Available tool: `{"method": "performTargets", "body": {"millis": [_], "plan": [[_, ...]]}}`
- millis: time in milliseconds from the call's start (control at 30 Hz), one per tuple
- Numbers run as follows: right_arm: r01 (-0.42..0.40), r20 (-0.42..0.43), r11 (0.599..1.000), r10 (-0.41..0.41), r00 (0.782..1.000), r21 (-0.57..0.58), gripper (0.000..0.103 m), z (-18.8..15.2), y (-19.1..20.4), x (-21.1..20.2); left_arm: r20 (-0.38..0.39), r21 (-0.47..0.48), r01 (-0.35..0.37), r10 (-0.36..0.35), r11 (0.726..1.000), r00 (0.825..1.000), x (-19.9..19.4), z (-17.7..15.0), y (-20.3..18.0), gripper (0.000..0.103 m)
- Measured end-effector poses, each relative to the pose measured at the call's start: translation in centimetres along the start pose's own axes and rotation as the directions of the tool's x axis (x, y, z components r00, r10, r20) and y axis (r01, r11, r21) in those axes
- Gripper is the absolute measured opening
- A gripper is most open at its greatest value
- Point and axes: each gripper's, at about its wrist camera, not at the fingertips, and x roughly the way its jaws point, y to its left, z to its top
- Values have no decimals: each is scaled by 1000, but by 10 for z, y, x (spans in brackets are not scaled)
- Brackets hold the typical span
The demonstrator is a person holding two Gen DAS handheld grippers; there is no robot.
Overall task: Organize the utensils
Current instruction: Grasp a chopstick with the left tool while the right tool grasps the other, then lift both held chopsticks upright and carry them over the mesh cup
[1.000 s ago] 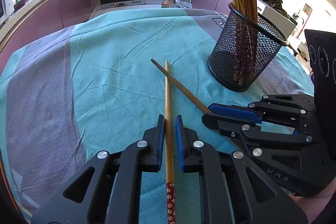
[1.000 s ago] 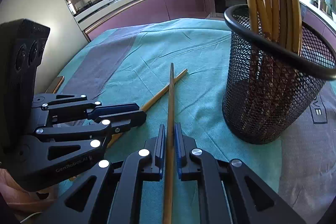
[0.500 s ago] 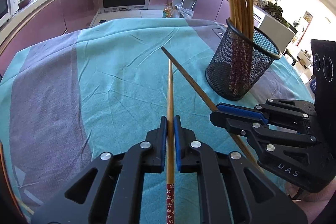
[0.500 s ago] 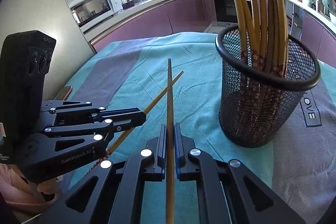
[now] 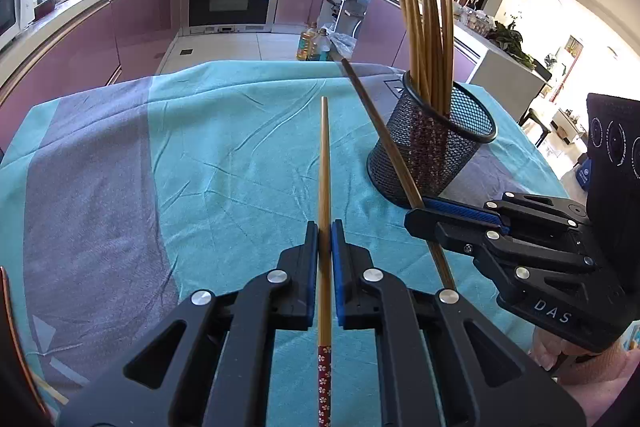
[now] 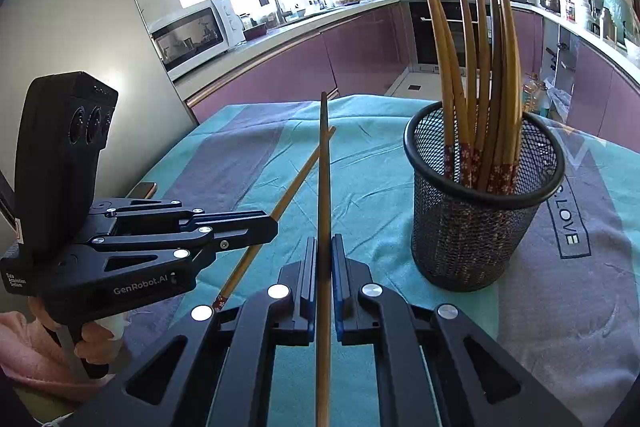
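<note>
Both sets of fingers are clamped, each on one chopstick. Your left gripper (image 5: 325, 227) pinches the light chopstick (image 5: 325, 163) about mid-shaft; its plain tip runs straight ahead along the fingers and the red flowered end (image 5: 324, 383) trails back toward the camera. Your right gripper (image 6: 325, 243) pinches the dark chopstick (image 6: 324, 167) the same way, shaft in line with the fingers, tip out front. Both sticks look clear of the cloth (image 5: 220, 155), and in the right view they cross near their tips. The cup (image 6: 482, 195) stands upright on the cloth, already holding a bunch of chopsticks (image 6: 476, 67) with flowered ends down and tips up. What matters next: the cup lies ahead and to the right of both grippers, and your right hand is the nearer one; in the left view the right gripper (image 5: 416, 217) sits just beside the cup's base, while the left is farther off with the right gripper between it and the cup. My read: both sticks point forward and roughly level, so each needs tipping to near vertical above the rim before release. The left stick's flowered end faces back toward you, so matching the bunch means swinging that end down. Take the right one first, else the crossed shafts may foul. The standing bunch crowds the far side of the rim, so aim for the open near side.
</note>
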Motion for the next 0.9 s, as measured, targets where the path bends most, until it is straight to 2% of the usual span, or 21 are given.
{"method": "performTargets", "body": {"millis": [900], "plan": [[15, 99, 1000, -14, 995, -8, 6, 7, -8, -41, 85, 14, 34, -35, 999, 996, -37, 6, -13, 7]]}}
